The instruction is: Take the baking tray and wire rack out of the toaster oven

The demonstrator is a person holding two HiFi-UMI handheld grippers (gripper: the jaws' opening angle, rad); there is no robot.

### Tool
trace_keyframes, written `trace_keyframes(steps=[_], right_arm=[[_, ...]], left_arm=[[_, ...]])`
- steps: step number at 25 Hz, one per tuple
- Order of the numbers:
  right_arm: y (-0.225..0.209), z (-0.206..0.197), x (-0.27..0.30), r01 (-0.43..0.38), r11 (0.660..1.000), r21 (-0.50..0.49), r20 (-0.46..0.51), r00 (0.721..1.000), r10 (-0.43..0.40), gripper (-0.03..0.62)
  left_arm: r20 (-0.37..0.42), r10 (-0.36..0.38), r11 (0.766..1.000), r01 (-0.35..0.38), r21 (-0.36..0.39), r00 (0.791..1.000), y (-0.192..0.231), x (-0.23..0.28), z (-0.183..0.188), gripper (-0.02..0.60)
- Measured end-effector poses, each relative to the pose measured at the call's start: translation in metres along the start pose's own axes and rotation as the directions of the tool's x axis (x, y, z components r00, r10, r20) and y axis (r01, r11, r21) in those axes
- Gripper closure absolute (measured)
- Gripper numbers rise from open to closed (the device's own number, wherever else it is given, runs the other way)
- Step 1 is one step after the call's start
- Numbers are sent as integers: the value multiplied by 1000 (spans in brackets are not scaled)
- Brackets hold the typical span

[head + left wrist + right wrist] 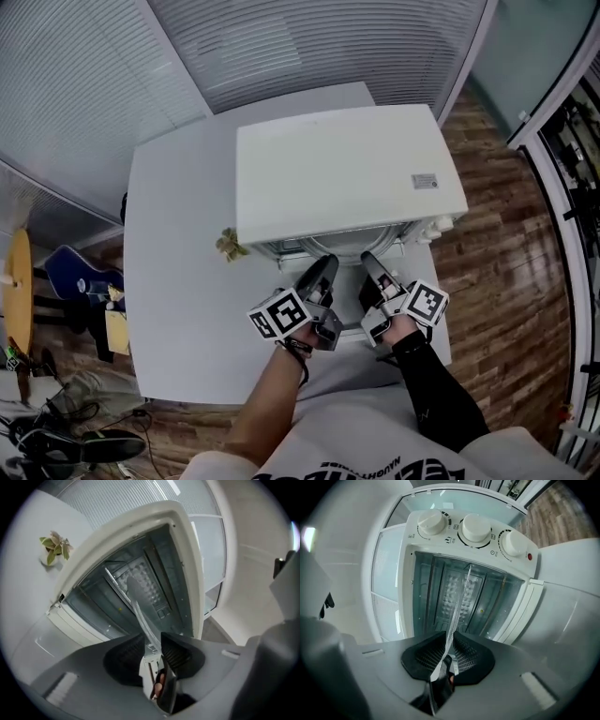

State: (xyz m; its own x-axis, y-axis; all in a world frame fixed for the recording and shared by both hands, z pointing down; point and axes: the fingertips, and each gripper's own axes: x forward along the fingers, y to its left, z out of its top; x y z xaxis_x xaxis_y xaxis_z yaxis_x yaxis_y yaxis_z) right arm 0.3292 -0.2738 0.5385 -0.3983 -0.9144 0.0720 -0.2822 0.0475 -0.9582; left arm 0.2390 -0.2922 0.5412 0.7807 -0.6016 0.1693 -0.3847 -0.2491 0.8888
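Your left gripper (152, 641) and right gripper (451, 637) each clamp the near edge of the baking tray (458, 604); it lies mostly inside the toaster oven (347, 173); nothing is out yet; no wire rack shows.

glossy thin bare-metal baking tray (460, 599); toaster oven (347, 173) shell white, smooth, satin; cavity grey metal, dimpled back; knobs (476, 527) cream plastic; table (178, 281) white matt; floor (506, 244) glossy wood

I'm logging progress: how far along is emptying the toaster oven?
Done: the toaster oven door is open. In hand: the left tool and right tool both clamp the baking tray at its front edge, still inside. Remaining: slide it out, then the wire rack, which I can't make out.
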Motion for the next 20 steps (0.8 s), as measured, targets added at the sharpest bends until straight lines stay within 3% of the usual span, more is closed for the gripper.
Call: trace_keyframes(steps=[3,9,12,16,20], right_arm=[[3,-5,-6,-17,1000,-16,-22,1000,17,542],[13,-3,3,-78,991,-108,-35,997,75,518],[4,8,11,-53,996,-74,-17,998,52,493],[-13,21,9,43,999,-33,17,999,-42,493],[-14,28,13,37,999,17,58,998,-38,493]], left_arm=[[20,-8,999,9,-48,1000,1,3,1,430],[30,-29,997,31,-72,999,4,7,4,430],[42,-32,995,36,-93,999,4,17,7,431],[63,-25,994,31,-109,998,5,21,12,431],[88,-15,990,27,-140,996,12,21,17,431]])
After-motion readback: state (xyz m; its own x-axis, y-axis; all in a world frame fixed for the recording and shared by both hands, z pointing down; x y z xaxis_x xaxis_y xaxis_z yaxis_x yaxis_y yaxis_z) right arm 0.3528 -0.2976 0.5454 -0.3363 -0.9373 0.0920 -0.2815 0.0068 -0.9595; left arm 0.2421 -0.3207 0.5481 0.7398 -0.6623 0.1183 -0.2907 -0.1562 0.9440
